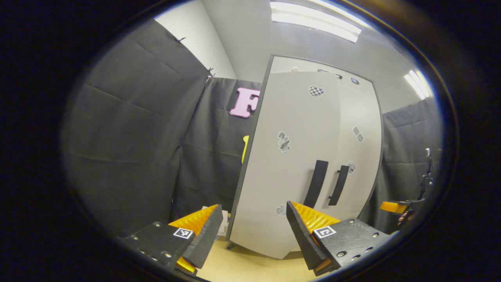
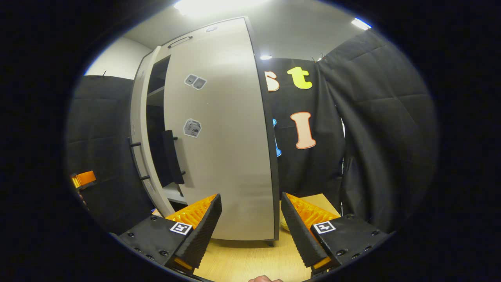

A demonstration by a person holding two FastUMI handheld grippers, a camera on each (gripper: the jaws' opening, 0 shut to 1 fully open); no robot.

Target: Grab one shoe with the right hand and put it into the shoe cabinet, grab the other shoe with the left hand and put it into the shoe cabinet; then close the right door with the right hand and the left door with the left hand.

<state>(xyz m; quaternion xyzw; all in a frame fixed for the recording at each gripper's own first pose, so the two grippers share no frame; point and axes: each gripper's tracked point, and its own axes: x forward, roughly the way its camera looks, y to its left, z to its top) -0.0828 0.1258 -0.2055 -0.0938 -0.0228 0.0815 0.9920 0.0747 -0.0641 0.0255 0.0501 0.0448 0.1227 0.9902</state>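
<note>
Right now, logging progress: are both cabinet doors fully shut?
No: in the right gripper view a dark gap with a shelf shows between the left door and right door.

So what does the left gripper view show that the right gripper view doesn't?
Left gripper view: both black door handles side by side on the pale shoe cabinet. Right gripper view: a dark gap between the doors, a shelf inside. Both: that cabinet, the wooden surface, and an open gripper up front: left gripper, right gripper.
</note>
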